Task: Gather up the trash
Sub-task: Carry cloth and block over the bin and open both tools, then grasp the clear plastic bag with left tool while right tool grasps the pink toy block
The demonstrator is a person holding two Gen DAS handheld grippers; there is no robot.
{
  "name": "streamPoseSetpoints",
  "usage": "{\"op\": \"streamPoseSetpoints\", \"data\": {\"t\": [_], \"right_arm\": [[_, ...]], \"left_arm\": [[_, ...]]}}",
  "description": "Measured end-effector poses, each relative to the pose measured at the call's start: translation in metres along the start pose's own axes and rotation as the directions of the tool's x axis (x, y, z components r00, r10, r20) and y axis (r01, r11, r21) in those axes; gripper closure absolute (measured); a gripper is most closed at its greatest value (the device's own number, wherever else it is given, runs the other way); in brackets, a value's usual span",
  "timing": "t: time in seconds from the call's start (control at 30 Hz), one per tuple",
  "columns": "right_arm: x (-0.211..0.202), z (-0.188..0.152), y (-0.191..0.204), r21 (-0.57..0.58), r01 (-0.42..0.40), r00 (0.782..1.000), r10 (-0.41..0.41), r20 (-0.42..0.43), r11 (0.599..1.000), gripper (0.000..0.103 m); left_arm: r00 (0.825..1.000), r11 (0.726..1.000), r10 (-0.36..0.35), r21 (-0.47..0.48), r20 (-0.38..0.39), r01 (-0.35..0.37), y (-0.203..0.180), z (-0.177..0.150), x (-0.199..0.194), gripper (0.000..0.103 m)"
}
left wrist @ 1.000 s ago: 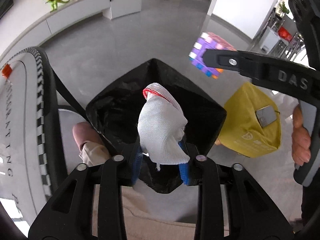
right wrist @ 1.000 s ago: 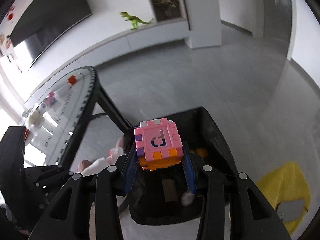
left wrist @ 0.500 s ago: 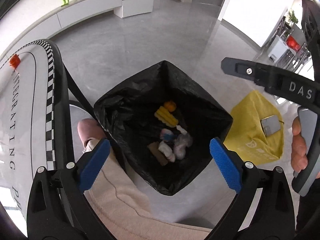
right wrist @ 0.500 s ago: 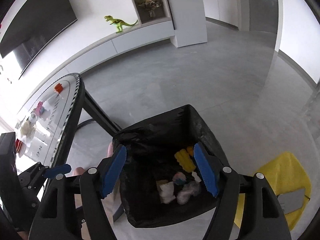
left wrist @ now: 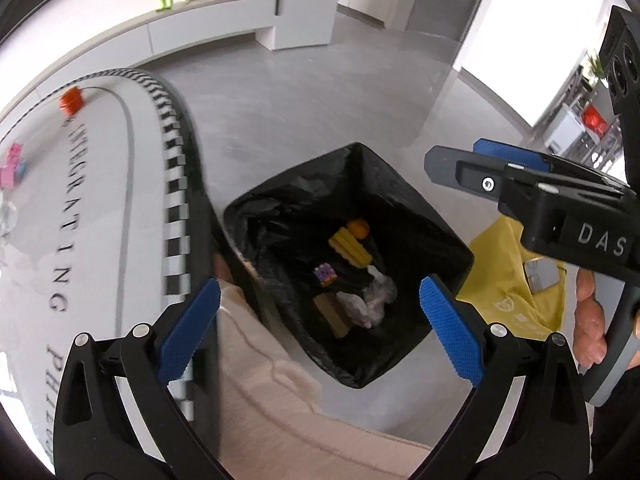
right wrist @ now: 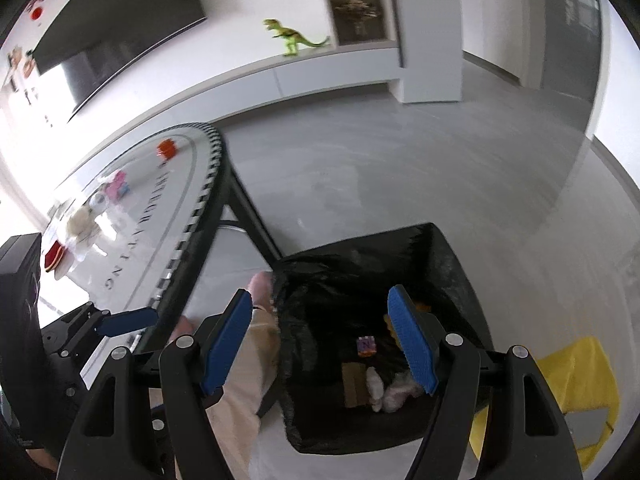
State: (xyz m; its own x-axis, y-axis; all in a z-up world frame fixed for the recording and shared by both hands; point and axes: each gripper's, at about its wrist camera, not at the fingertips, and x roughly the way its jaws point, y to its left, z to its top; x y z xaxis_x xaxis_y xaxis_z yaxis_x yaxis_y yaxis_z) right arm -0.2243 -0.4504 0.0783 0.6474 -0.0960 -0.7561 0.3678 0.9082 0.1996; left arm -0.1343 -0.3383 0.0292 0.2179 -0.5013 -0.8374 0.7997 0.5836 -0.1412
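Note:
A bin lined with a black bag (left wrist: 400, 184) stands on the grey floor beside the table. In it lie a pink and purple cube (left wrist: 326, 274), crumpled white cloth (left wrist: 360, 306), a yellow ridged piece (left wrist: 350, 246), an orange ball (left wrist: 358, 227) and a brown card scrap (left wrist: 332, 316). My left gripper (left wrist: 319, 285) hangs open above the bin's near side, nothing between its blue pads. My right gripper (right wrist: 319, 292) is open too, over the bin (right wrist: 440, 240), and empty; the cube (right wrist: 366, 346) lies far below it. One right finger (left wrist: 480, 160) juts in from the right.
A white table (left wrist: 100, 200) with a checkered edge stands left of the bin, bearing a red item (left wrist: 71, 101), a pink toy (left wrist: 10, 168) and other small things. A yellow bag (left wrist: 516, 308) lies right of the bin. A person's beige trouser leg (left wrist: 280, 400) is between table and bin.
A second ago the left gripper held a white cloth and the right a pink cube over the bin. Both opened and the items now lie inside. Both grippers have since drifted toward the table.

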Motion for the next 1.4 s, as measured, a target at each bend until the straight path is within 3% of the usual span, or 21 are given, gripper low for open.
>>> {"op": "streamPoseSetpoints", "data": {"t": [0.3, 0.5, 0.87, 1.03, 1.27, 1.4], "right_arm": [[0.016, 0.015, 0.076, -0.121, -0.094, 0.995, 0.092, -0.023, 0.988, 0.032], [0.031, 0.027, 0.13, -0.194, -0.161, 0.987, 0.155, -0.046, 0.968, 0.032], [0.067, 0.046, 0.22, -0.314, -0.246, 0.969, 0.224, -0.106, 0.917, 0.032], [0.091, 0.06, 0.26, -0.34, -0.279, 0.96, 0.248, -0.133, 0.898, 0.032], [0.126, 0.087, 0.3, -0.357, -0.275, 0.961, 0.241, -0.137, 0.893, 0.032], [0.151, 0.104, 0.32, -0.369, -0.268, 0.962, 0.23, -0.144, 0.89, 0.032]], "left_arm": [[0.996, 0.994, 0.065, -0.095, 0.06, -0.059, 0.052, -0.013, -0.032, 0.006], [0.985, 0.971, 0.143, -0.206, 0.1, -0.12, 0.106, -0.027, -0.059, 0.006], [0.956, 0.872, 0.277, -0.442, 0.094, -0.21, 0.218, -0.072, -0.095, 0.006], [0.942, 0.84, 0.325, -0.485, 0.087, -0.244, 0.259, -0.088, -0.112, 0.006], [0.922, 0.804, 0.382, -0.515, 0.062, -0.299, 0.308, -0.085, -0.12, 0.006], [0.92, 0.793, 0.388, -0.529, 0.055, -0.303, 0.327, -0.079, -0.117, 0.006]]}}
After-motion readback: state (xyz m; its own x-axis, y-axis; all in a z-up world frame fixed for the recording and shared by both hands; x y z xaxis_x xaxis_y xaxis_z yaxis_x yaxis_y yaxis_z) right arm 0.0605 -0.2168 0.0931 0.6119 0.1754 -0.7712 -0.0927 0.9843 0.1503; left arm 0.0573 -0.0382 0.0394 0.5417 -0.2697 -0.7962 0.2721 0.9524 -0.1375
